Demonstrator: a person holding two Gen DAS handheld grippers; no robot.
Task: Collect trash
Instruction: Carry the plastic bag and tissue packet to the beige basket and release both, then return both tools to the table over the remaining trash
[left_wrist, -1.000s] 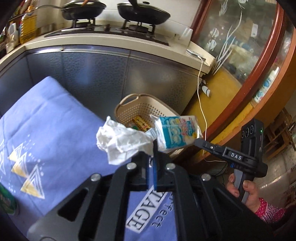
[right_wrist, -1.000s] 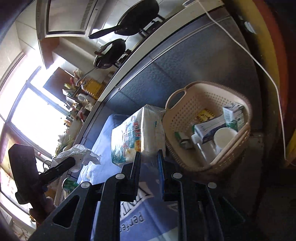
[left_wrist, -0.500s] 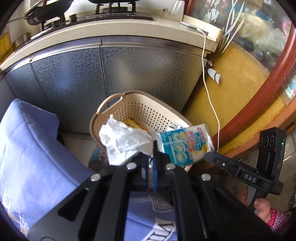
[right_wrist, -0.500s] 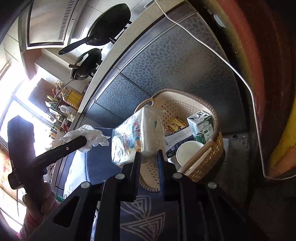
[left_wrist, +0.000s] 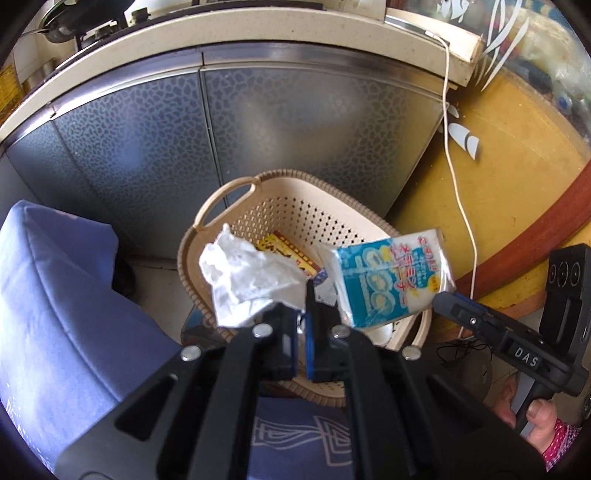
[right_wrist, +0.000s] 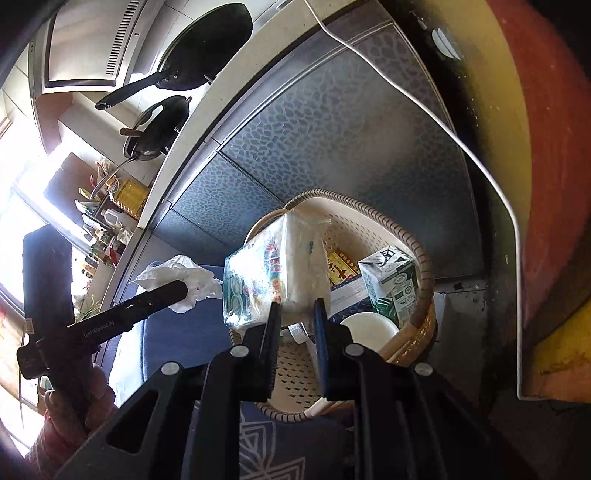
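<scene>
My left gripper (left_wrist: 302, 317) is shut on a crumpled white tissue (left_wrist: 247, 280) and holds it above the near rim of a beige perforated basket (left_wrist: 295, 210) on the floor. My right gripper (right_wrist: 297, 310) is shut on a blue and white tissue pack (right_wrist: 269, 273), held over the same basket (right_wrist: 369, 218). The pack also shows in the left wrist view (left_wrist: 391, 277), to the right of the tissue. The tissue shows in the right wrist view (right_wrist: 181, 275). Inside the basket lie a green and white carton (right_wrist: 391, 288), a white cup (right_wrist: 369, 325) and a yellow packet (right_wrist: 341, 266).
A blue cloth-covered table (left_wrist: 55, 302) lies under and left of both grippers. Grey cabinet doors (left_wrist: 258, 122) stand behind the basket, under a counter with black pans (right_wrist: 207, 48). A white cable (left_wrist: 454, 173) hangs down the yellow wall at the right.
Both grippers have moved forward off the blue table until they hang over the basket, each still holding its item. The basket now sits closer and more central in both views.
</scene>
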